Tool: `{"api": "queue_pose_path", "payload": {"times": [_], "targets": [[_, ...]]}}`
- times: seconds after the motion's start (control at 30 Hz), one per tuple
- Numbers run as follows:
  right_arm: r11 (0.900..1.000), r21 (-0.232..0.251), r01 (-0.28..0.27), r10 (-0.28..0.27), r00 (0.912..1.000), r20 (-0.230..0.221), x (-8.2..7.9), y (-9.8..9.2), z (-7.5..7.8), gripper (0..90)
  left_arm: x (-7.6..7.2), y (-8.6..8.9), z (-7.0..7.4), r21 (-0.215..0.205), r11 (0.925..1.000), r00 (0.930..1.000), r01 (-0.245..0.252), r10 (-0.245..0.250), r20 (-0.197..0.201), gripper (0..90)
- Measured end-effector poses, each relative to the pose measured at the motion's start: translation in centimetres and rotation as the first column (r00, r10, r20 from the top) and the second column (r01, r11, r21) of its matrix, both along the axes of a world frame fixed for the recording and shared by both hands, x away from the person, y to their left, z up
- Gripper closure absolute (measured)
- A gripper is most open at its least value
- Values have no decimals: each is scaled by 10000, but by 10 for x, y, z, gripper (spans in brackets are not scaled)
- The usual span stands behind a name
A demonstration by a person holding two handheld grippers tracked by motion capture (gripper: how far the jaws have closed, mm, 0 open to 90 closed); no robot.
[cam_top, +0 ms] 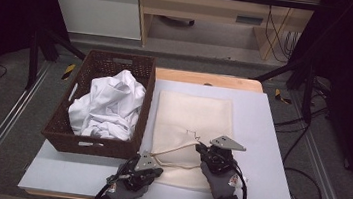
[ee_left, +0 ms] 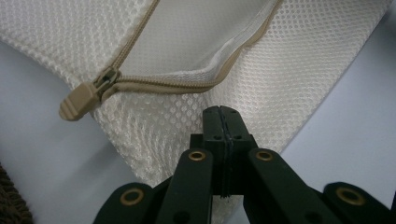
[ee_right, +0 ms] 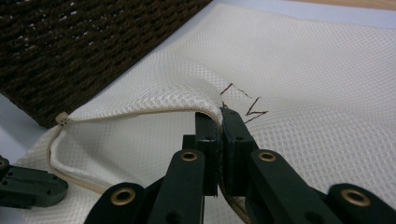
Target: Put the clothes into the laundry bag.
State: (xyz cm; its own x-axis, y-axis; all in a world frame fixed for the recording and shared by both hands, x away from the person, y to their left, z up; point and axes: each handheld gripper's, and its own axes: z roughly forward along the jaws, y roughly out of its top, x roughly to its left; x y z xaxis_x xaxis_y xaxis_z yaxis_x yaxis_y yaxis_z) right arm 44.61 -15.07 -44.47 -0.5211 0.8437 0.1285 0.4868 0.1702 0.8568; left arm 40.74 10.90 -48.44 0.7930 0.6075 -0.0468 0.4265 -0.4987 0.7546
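Two grippers are working on the cream mesh laundry bag [cam_top: 192, 131] lying at the centre of the high view, just right of the brown wicker basket [cam_top: 139, 77] holding white cloth [cam_top: 111, 104]. Low in the frame, the left gripper [cam_top: 155, 170] is pinching the bag's lower edge near the zipper pull [ee_left: 81, 100]; the right gripper [cam_top: 201, 148] is clamping and lifting the upper zipper edge, its jaws closed on mesh.
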Motion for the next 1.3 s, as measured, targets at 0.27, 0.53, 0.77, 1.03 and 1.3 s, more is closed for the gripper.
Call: {"api": "queue_pose_path", "payload": {"times": [0.27, 0.53, 0.77, 1.03, 1.3], "targets": [[9995, 300, 117, -122, 9998, 166, -2, -3, 1, 872, 0, -1, 0, 18, 10000, 10000, -46, 46, 33, 893], [9991, 396, 160, -167, 9997, 165, -3, -6, 1, 872, -3, 2, 11, -396, 9992, 9998, 34, -27, 185, 798], [9990, 413, 156, -161, 9998, 126, -3, -7, 1, 871, -5, 12, 34, -1016, 9947, 9978, -148, 212, 626, 676], [9990, 425, 137, -139, 9999, 43, -3, -7, 0, 870, -7, 28, 69, -1511, 9879, 9903, -350, 546, 1276, 520], [9991, 409, 143, -146, 9999, 61, -3, -7, 0, 871, 2, 57, 103, -1968, 9756, 9748, -977, 1337, 1786, 424]]}}
